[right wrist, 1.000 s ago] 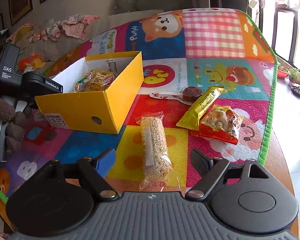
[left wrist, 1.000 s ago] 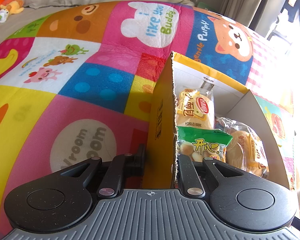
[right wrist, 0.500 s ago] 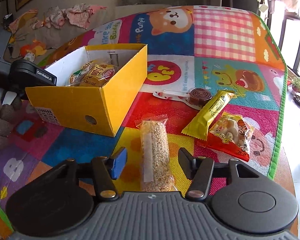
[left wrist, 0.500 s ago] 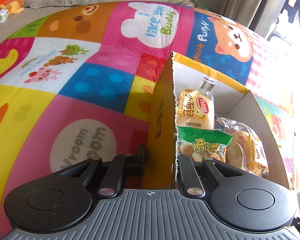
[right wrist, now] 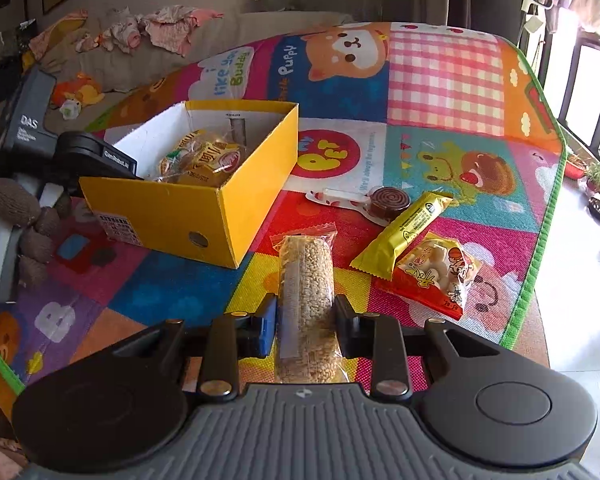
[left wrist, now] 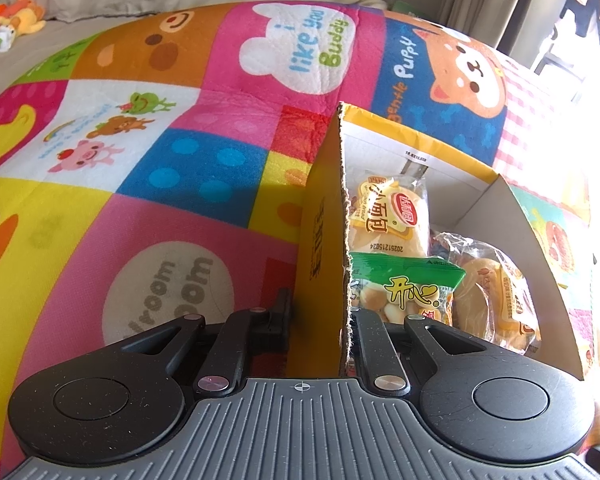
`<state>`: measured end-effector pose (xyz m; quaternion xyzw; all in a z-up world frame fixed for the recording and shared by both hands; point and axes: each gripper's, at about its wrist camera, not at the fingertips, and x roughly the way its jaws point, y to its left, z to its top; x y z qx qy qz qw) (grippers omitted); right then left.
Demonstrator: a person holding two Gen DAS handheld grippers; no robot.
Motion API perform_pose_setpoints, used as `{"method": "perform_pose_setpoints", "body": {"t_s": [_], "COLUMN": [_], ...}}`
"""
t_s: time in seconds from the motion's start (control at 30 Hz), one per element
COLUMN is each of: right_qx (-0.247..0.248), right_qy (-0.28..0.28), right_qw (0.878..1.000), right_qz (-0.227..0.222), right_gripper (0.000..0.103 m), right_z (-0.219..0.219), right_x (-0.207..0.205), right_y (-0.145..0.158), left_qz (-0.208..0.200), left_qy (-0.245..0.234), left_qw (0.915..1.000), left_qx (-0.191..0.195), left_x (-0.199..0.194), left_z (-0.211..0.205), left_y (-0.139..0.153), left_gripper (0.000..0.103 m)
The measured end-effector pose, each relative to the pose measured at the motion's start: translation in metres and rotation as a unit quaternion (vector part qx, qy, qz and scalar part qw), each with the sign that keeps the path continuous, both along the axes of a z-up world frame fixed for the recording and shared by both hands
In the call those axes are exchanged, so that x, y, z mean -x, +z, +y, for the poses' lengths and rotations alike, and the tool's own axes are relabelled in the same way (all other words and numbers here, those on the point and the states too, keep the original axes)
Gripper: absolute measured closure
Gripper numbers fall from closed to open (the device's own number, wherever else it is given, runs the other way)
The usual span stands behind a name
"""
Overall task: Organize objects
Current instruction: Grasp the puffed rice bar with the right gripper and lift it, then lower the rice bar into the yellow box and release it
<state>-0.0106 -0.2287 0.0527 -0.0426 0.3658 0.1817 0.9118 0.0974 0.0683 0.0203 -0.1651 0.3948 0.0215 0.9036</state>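
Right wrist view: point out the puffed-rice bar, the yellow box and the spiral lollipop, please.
puffed-rice bar [right wrist: 306, 280]: right wrist view, middle of the clear wrapper.
yellow box [right wrist: 172, 216]: right wrist view, near outer wall.
spiral lollipop [right wrist: 389, 200]: right wrist view, centre of the brown disc.

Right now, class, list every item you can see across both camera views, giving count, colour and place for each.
Box: one, yellow, on mat, left.
Snack packets in box: at least three, yellow and green.
Grain bar: one, tan in clear wrap, between right fingers.
Lollipop: one, brown, right of box.
Yellow packet: one, beside lollipop.
Red packet: one, partly under yellow packet.
Play mat: one, multicoloured.
Left gripper: black, clamping box wall.
Right gripper: black, around grain bar.
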Motion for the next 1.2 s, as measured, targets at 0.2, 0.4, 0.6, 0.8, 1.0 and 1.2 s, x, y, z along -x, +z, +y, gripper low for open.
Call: {"method": "perform_pose_setpoints", "body": {"t_s": [0.2,0.4,0.6,0.8,1.0,1.2], "right_qx": [-0.062,-0.065,-0.106,-0.122,-0.142,-0.188], "right_qy": [0.001,0.024,0.058,0.067,0.033,-0.001], "right_qw": [0.998,0.995,0.99,0.99,0.988,0.98], "right_qz": [-0.009,-0.065,-0.068,-0.019,0.043,0.07], "right_gripper": [0.074,0.074,0.074,0.074,0.074,0.07], "right_z": [-0.016,0.002,0.035,0.083,0.116,0.131], "right_x": [0.005,0.004,-0.022,-0.07,-0.122,-0.157], "right_y": [0.048,0.092,0.112,0.094,0.067,0.054], "left_qz": [-0.002,-0.004,-0.006,-0.009,-0.01,-0.009], "left_qy": [0.004,0.004,0.002,-0.002,-0.003,0.001], "left_qw": [1.0,1.0,1.0,0.9999,0.9999,0.9999], "left_qx": [0.005,0.006,0.006,0.006,0.011,0.013], "left_x": [0.001,0.002,0.003,0.004,0.004,0.003], "left_z": [0.001,0.001,0.001,0.002,0.003,0.003], "left_y": [-0.001,-0.001,-0.001,-0.001,-0.002,-0.002], "left_gripper": [0.088,0.088,0.088,0.088,0.088,0.088]}}
